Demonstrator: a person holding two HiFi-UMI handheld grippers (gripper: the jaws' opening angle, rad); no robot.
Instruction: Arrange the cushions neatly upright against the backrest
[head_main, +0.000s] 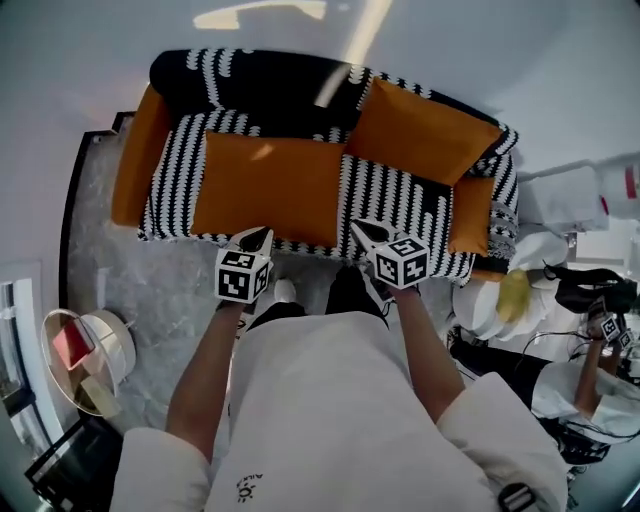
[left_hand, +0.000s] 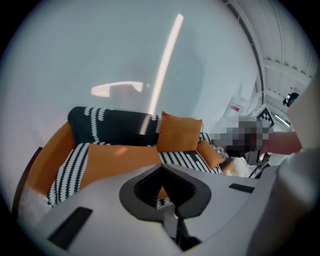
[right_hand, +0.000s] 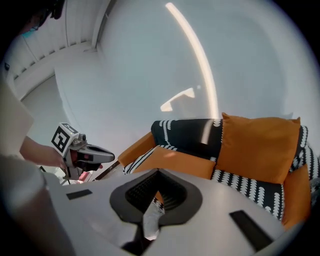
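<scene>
Cushions split on the sofa (head_main: 390, 195): the flat cushion (head_main: 268, 188) lies on its seat, the upright cushion (head_main: 420, 130) leans against its backrest (head_main: 260, 90). What could slip? — Desk

Left gripper (head_main: 258, 236) and right gripper (head_main: 366, 230), both closed on nothing, hover at the sofa's front edge. A one-corner pinch may let the flat cushion sag off that edge or topple its neighbour. Seat room is open; clutter crowds the sofa's right end. — Photographer

My left gripper (head_main: 256, 240): jaws closed tight, nothing between them, tilted forward and down. My right gripper (head_main: 366, 231): same, closed, empty. Both held out in front, side by side.
</scene>
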